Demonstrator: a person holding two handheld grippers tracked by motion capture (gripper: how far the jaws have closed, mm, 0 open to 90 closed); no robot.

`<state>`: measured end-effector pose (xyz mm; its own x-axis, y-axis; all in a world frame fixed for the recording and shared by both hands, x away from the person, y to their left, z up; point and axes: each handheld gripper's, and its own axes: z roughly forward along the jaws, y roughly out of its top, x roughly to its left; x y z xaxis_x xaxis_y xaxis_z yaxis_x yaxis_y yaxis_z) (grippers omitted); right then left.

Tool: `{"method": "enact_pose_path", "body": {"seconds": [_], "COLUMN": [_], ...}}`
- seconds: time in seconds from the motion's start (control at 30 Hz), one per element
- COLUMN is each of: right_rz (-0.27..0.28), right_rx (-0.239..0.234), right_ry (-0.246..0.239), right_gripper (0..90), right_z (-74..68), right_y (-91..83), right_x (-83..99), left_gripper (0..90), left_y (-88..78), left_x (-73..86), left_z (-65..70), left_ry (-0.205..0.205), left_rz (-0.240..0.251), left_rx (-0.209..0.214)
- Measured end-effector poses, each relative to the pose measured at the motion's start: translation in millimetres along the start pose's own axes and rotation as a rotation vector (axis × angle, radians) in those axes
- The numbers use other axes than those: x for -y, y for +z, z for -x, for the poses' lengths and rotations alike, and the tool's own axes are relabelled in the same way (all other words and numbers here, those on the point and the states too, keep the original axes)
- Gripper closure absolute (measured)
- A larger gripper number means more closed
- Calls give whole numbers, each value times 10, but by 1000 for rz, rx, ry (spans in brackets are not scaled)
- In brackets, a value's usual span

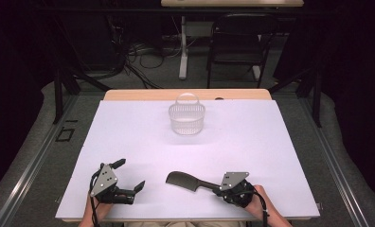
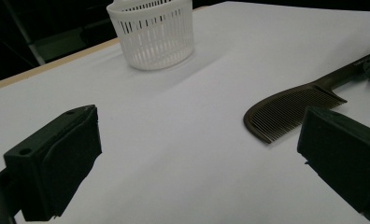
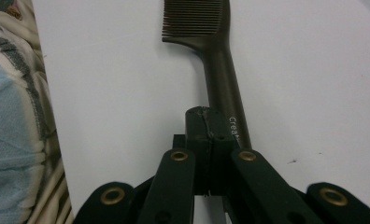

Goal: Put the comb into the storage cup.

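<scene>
A dark comb (image 1: 182, 180) lies on the white table (image 1: 129, 132) near the front, teeth end pointing left. Its handle (image 3: 223, 79) runs back under my right gripper (image 3: 207, 122), whose jaws are pressed together on it; in the high view that gripper (image 1: 219, 188) sits at the front right. The left gripper (image 1: 131, 176) rests at the front left, open wide with nothing between its pads (image 2: 61, 154). From there the comb (image 2: 290, 109) shows ahead on the right. A white slatted basket (image 1: 187, 117) stands upright at the far middle, apart from both grippers.
The wooden table edge (image 1: 129, 94) runs along the back. A black chair (image 1: 237, 42) and a white table leg (image 1: 183, 47) stand on the floor beyond it. Striped cloth (image 3: 15, 121) of the person's clothing lies close to the right gripper.
</scene>
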<state>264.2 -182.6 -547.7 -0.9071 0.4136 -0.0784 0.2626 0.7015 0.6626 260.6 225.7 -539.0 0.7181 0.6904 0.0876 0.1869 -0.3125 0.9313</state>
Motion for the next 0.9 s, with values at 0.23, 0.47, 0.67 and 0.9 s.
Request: {"method": "enact_pose_path", "body": {"seconds": [0.23,0.47,0.67,0.9], "right_rz": [6,2,3,7], "right_rx": [15,28,35,45], "right_ry": [9,19,15,24], "right_gripper": [900,900,900,900], "right_z": [42,75,98,132], "right_y": [-10,-5,-2,10], "right_x": [12,20,17,22], "left_gripper": [0,0,0,0], "left_y": [-8,-8,-1,5], "left_x": [-6,-3,-1,-3], "left_z": [13,6,5,16], "left_ry": [16,10,8,18], "left_rz": [1,-1,1,-3], "left_rx": [-1,-1,2,5]}}
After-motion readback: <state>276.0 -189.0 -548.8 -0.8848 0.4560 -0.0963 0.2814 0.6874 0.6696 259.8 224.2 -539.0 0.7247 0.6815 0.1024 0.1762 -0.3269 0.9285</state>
